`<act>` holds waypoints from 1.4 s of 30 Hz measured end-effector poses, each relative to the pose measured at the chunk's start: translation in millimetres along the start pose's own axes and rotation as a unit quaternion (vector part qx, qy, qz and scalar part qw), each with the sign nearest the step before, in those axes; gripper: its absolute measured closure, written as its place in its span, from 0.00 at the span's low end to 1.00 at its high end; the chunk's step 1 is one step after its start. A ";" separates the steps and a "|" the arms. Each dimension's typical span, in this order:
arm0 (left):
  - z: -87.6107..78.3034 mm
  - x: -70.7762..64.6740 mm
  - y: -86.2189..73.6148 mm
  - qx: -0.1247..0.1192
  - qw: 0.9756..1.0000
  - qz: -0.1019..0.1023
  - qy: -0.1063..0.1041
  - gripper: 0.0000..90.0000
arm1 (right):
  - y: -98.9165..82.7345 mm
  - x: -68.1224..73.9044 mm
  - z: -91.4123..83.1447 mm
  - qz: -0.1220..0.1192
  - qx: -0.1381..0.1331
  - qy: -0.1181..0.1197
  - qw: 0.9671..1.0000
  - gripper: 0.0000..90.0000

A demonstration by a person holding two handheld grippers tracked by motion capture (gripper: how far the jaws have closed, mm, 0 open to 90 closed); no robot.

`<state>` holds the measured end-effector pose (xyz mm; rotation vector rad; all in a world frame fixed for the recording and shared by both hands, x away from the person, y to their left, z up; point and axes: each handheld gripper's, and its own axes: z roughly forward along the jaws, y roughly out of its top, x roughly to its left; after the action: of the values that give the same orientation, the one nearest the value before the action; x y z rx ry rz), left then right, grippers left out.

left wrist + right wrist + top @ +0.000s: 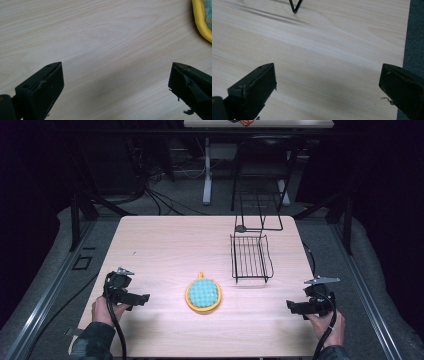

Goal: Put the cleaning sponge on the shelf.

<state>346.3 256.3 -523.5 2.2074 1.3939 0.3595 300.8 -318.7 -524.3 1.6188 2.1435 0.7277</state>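
High view: a round teal sponge-textured pad with a yellow rim [203,294] lies on the pale wooden bench [175,245], between both tools. Left tool [145,298] at its nine o'clock, right tool [291,306] at four o'clock, both spread wide, empty. Black wire rack [250,258] stands at one o'clock.

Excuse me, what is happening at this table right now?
A person sits at a wooden table with a gripper in each hand. The left gripper and the right gripper both rest near the front edge, jaws open and holding nothing. Between them lies a round teal pad with a yellow rim; a black wire rack stands behind it.
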 end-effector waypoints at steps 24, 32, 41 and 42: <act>7.1 -37.8 29.5 -0.022 0.998 0.040 -0.045 0.00 | -2.4 -1.6 0.2 -0.002 0.002 0.010 1.000 0.01; 8.6 -44.1 34.2 -0.030 0.997 0.044 -0.054 0.00 | -1.4 -0.4 0.8 -0.007 0.004 0.008 1.000 0.02; 16.0 -54.6 45.2 -0.037 0.996 0.048 -0.071 0.00 | -1.6 0.0 0.9 -0.007 0.007 0.008 1.000 0.02; 17.0 -55.9 46.4 -0.036 0.996 0.048 -0.073 0.00 | -1.7 0.2 1.2 -0.007 0.007 0.008 1.000 0.02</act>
<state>365.2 185.3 -510.3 2.2003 1.1834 0.2721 300.1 -318.7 -526.3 1.6086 2.1752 0.7253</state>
